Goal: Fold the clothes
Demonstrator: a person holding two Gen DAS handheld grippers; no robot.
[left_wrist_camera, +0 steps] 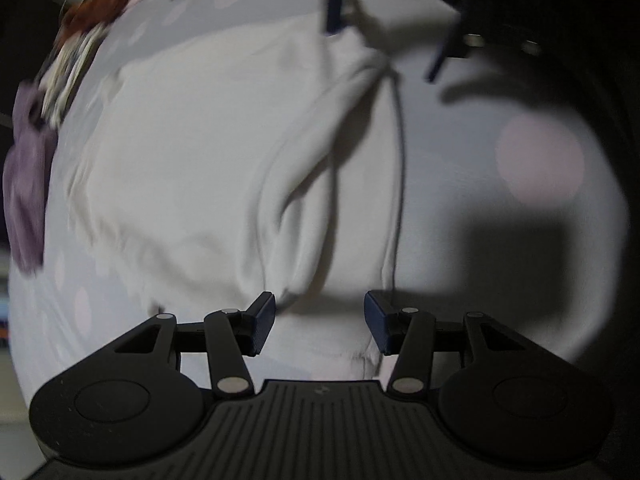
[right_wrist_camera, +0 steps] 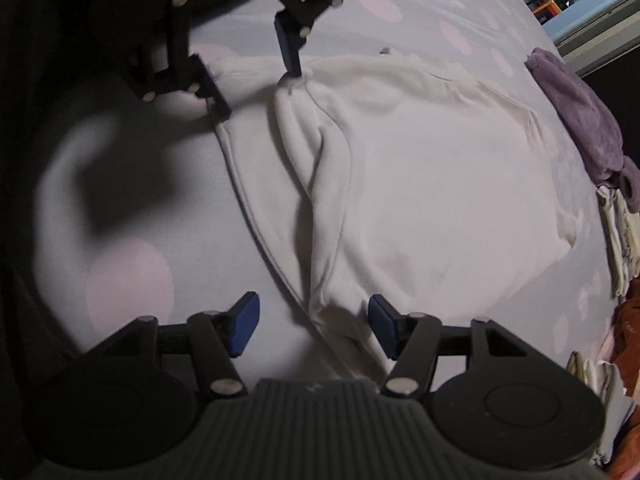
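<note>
A white garment (left_wrist_camera: 192, 168) lies spread on a pale sheet with pink dots (left_wrist_camera: 540, 160), with a raised fold running along one side (left_wrist_camera: 304, 184). My left gripper (left_wrist_camera: 319, 326) is open just above the garment's near edge, one end of the fold between its blue pads. In the right wrist view the same garment (right_wrist_camera: 420, 184) lies ahead, and my right gripper (right_wrist_camera: 314, 330) is open over its near corner. The left gripper (right_wrist_camera: 256, 80) shows at the far end of the fold, open, one pad touching the cloth. The right gripper (left_wrist_camera: 384, 36) shows at the top of the left wrist view.
A purple fluffy garment (right_wrist_camera: 576, 120) lies at the bed's edge, also in the left wrist view (left_wrist_camera: 28, 184). Folded pale cloths (right_wrist_camera: 624, 236) and an orange-brown garment (right_wrist_camera: 628, 332) lie beside it. The sheet (right_wrist_camera: 132, 280) is bare to the left of the white garment.
</note>
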